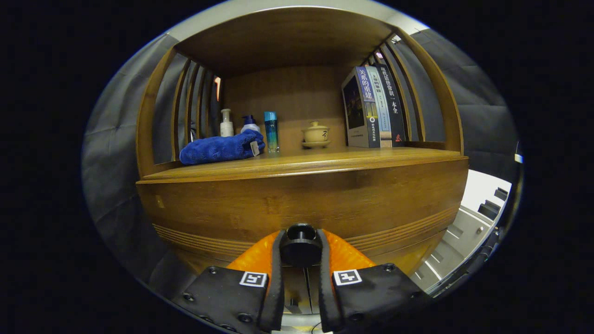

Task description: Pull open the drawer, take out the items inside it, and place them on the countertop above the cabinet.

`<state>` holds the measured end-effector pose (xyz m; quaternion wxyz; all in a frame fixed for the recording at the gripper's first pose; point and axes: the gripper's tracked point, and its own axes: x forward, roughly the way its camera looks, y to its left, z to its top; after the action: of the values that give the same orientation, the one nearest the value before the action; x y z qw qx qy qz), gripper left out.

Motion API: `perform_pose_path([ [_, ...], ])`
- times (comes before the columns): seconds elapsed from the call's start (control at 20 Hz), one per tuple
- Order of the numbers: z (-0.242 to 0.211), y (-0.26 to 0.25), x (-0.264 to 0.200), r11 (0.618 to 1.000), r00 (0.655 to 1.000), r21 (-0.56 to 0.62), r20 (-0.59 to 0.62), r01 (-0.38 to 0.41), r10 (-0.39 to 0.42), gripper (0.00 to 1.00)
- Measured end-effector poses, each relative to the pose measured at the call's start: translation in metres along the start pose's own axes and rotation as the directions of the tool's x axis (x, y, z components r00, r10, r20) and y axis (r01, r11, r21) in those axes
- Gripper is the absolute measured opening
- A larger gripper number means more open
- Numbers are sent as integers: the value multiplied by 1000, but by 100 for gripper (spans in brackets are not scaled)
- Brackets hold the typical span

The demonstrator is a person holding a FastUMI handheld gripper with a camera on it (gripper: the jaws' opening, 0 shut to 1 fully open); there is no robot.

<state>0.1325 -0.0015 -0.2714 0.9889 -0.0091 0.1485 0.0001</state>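
Observation:
A wooden cabinet fills the view, its drawer front [301, 199] right ahead of me. A round black knob [300, 245] on the drawer sits between my two fingers, and my gripper [300, 248] is shut on it, both fingers pressing its sides. Above the drawer runs the wooden countertop [325, 160], under a shelf roof. Whether the drawer is pulled out at all I cannot tell, and its inside is hidden.
On the countertop lie a folded blue towel [220, 147], a white pump bottle [226, 123], a blue-capped pump bottle [249, 124], a teal bottle [271, 131], a small lidded ceramic cup [316, 134] and several upright books [373, 106]. Curved wooden slats close both sides.

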Motion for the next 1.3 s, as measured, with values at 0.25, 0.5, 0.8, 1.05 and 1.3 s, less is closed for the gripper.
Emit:
perform_pose_path([
  [0.25, -6, 1, -45, 1000, 1000, -25, -23, -18, 17, 39],
  [0.5, -15, 2, -99, 999, 999, -42, -29, -32, 31, 38],
  [0.8, -34, -7, -160, 997, 997, -57, -66, -46, 42, 38],
  [1.05, -44, -12, -181, 997, 995, -54, -91, -51, 46, 38],
  [1.3, -43, -12, -181, 998, 995, -55, -88, -41, 36, 45],
])
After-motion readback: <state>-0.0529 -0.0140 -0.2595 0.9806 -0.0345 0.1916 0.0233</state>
